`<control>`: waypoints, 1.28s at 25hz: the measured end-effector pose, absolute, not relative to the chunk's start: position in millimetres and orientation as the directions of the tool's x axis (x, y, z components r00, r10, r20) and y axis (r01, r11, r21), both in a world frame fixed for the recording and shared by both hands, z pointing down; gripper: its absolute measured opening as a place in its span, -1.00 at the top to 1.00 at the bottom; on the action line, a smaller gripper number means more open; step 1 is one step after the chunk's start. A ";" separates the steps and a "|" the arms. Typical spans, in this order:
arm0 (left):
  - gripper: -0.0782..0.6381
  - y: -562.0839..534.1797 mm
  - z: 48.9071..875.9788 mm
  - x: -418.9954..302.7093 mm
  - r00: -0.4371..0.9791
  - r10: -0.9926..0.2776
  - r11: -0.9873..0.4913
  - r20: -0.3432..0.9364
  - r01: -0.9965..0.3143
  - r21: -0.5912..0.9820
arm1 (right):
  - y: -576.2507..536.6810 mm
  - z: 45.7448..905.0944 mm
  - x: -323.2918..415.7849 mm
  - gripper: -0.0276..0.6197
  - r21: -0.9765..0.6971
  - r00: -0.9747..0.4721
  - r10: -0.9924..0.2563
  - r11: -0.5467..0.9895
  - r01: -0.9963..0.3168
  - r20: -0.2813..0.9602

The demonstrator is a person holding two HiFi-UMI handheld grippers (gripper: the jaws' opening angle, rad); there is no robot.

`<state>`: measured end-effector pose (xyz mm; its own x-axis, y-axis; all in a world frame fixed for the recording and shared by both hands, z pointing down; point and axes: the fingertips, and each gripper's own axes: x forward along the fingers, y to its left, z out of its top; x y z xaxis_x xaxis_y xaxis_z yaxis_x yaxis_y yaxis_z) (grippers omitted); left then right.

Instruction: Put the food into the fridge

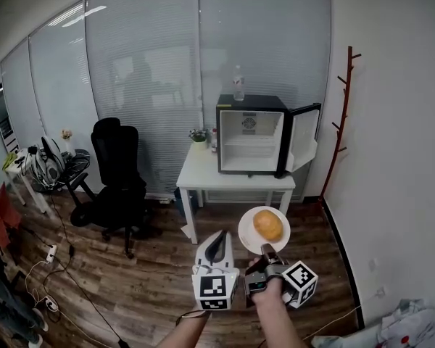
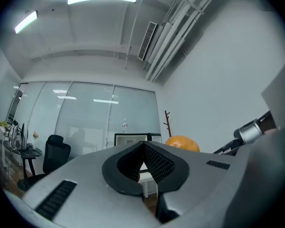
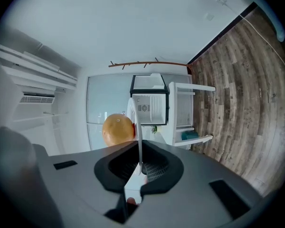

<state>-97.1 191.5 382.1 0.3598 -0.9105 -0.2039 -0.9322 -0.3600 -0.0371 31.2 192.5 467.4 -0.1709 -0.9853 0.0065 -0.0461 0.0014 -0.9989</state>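
Right claw point(image 1: 264, 252) clamped on the near rim of a white plate point(image 1: 245, 229), which carries an orange point(image 1: 268, 225) at its centre. Left claw point(image 1: 216, 249), at 9 o'clock of the right one, jaws closed on nothing. At 12 o'clock of the plate, well apart: open fridge point(image 1: 250, 133) on a white table point(image 1: 201, 171), door point(image 1: 304, 138) swung to 3 o'clock.

Left hand-held gripper point(image 1: 218, 238) closed, right hand-held gripper point(image 1: 267, 251) clamping plate point(image 1: 246, 235)

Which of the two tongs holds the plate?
The right tongs, clamped on the rim of the white plate carrying the orange; the left tongs are shut on nothing.
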 end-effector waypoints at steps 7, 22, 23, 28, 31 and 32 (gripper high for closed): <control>0.71 169.2 387.1 -66.4 0.335 -0.922 -0.336 -0.196 -0.941 -0.029 | 172.0 468.0 69.5 0.80 -0.998 -0.182 -0.983 0.000 -0.055 0.010; 0.71 105.3 388.1 -26.4 0.331 -0.924 -0.329 -0.193 -0.943 -0.046 | 102.1 474.7 107.9 0.80 -0.999 -0.200 -0.979 -0.022 -0.045 0.030; 0.71 97.0 390.7 -26.2 0.333 -0.923 -0.331 -0.192 -0.943 -0.042 | 95.1 477.0 109.0 0.80 -0.999 -0.198 -0.980 -0.025 -0.048 0.034; 0.71 44.8 394.0 -30.4 0.347 -0.918 -0.347 -0.190 -0.937 -0.035 | 46.1 479.3 109.0 0.80 -0.998 -0.175 -0.984 -0.034 -0.058 0.044; 0.71 11.0 390.9 -35.8 0.362 -0.912 -0.362 -0.194 -0.932 -0.034 | 10.6 473.4 103.6 0.80 -0.998 -0.161 -0.986 -0.031 -0.061 0.040; 0.71 -0.2 389.5 -38.9 0.365 -0.910 -0.366 -0.195 -0.930 -0.035 | -1.5 471.0 100.2 0.80 -0.998 -0.159 -0.987 -0.029 -0.061 0.038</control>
